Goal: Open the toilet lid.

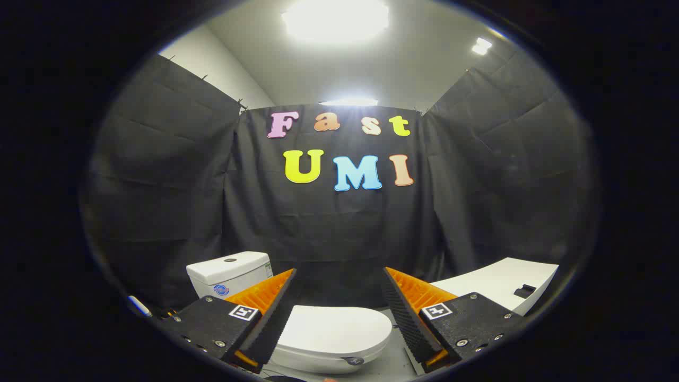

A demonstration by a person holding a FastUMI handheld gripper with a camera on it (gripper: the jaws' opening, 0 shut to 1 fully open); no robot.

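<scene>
A white toilet stands low ahead of me with its lid (331, 329) down flat over the bowl. Its cistern (229, 273) rises behind the left finger, against the black cloth wall. My gripper (339, 307) is open, with the fingers spread wide and nothing held. The lid shows in the gap between the fingers and somewhat below them, with its front edge nearest me. The left finger (265, 318) covers the lid's left part. I am above and short of the toilet, touching nothing.
A white slab-like surface (498, 284) with a small dark piece (524, 291) on it lies to the right, beyond the right finger. Black cloth walls close the booth on three sides. A grey floor (392, 363) shows beside the toilet.
</scene>
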